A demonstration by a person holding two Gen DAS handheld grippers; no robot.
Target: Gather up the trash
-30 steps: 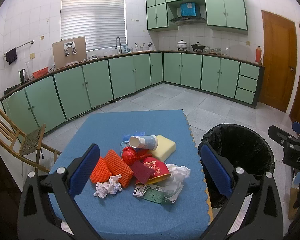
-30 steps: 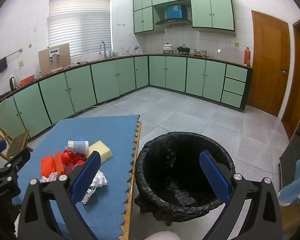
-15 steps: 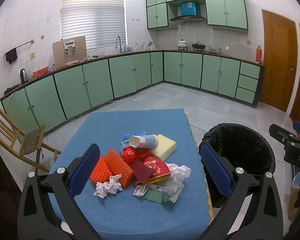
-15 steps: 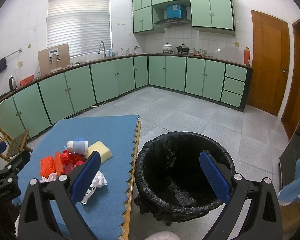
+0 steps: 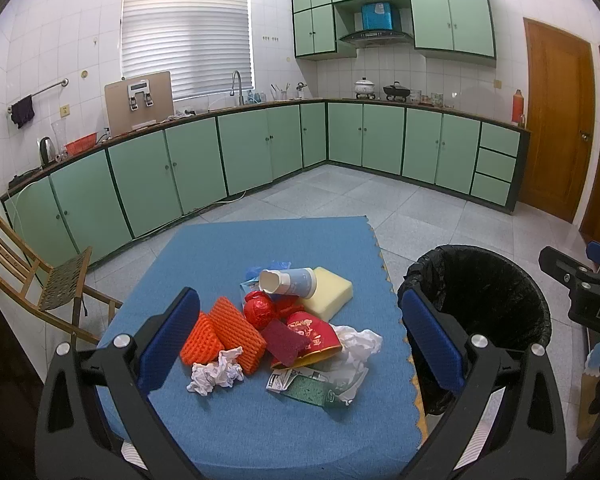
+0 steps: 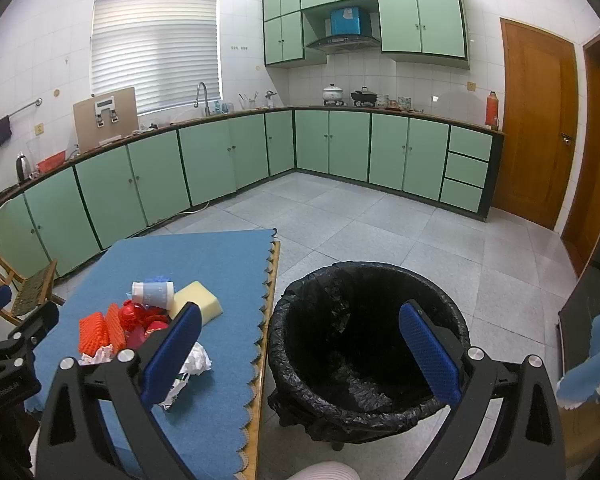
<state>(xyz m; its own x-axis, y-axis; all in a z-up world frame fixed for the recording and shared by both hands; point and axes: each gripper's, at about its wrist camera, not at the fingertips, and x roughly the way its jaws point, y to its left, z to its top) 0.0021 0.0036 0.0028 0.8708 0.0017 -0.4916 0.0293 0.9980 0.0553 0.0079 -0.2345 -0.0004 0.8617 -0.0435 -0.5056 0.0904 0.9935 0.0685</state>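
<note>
Left gripper (image 5: pixel 300 336): blue-padded fingers spread wide, holding nothing, above the near part of the blue mat-covered table (image 5: pixel 228 256).
Right gripper (image 6: pixel 300 348): fingers wide apart and empty, over the round bin lined with a black plastic bag (image 6: pixel 364 344).
Trash pile: heaped mid-table, left of the bin.
Items: two orange foam nets (image 5: pixel 222 334), crumpled white tissue (image 5: pixel 216 372), red foil ball (image 5: pixel 259 309), tipped white-and-blue paper cup (image 5: pixel 288 281) lying against a pale yellow sponge block (image 5: pixel 329 292), red paper bowl (image 5: pixel 314 336), green wrapper (image 5: pixel 308 390).
Bin: on the tiled floor, just beside the table's scalloped edge.
</note>
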